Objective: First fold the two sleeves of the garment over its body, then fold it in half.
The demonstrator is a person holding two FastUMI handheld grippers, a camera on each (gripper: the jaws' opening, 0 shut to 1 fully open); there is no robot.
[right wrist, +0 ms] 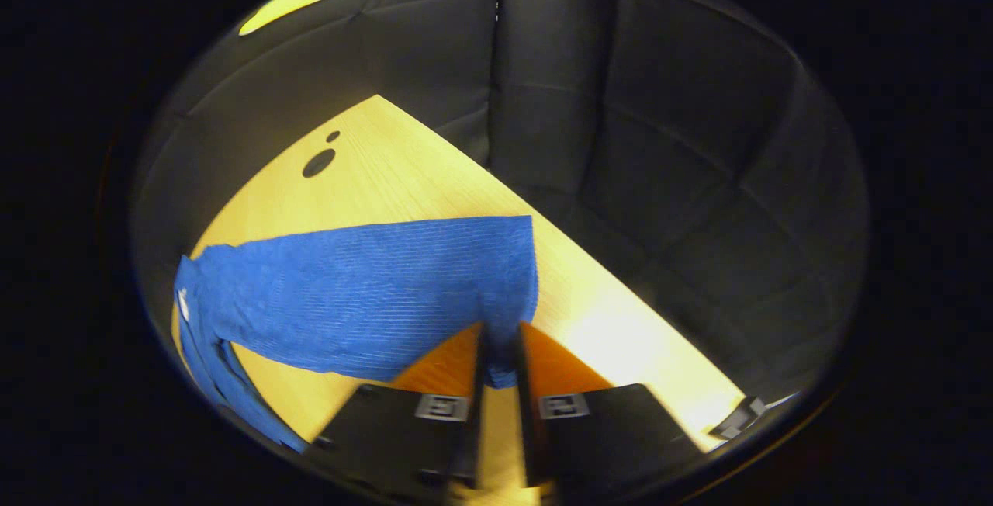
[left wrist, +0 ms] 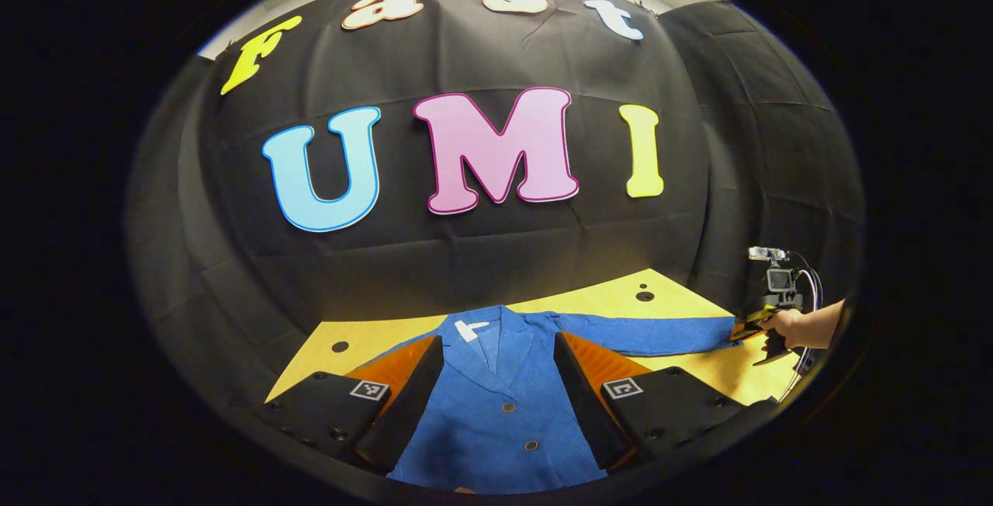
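Left gripper view looks down on a blue knitted jacket with dark buttons [left wrist: 496, 405] that lies flat on a yellow wooden desk [left wrist: 372, 335]. The collar points toward the black cloth wall [left wrist: 481, 242]. The left claw [left wrist: 496, 382] hangs over the middle of the jacket. Its two fingers are spread wide apart, one on each side of the row of buttons, and they hold nothing. One long blue sleeve [left wrist: 644, 334] stretches out flat across the desk to the side. At the far end of that sleeve a hand [left wrist: 787, 326] holds the right claw [left wrist: 749, 329], right at the cuff.

Right gripper view shows the same blue sleeve [right wrist: 365, 296] from close up, lying flat on the desk [right wrist: 388, 172]. The right claw [right wrist: 500, 366] has its two fingers pulled close together, and the edge of the cuff sits pinched between them. The rest of the jacket [right wrist: 202, 351] trails off toward the left edge. Two dark round holes [right wrist: 319, 162] sit in the desk top beyond the sleeve, near the black cloth wall [right wrist: 621, 141].
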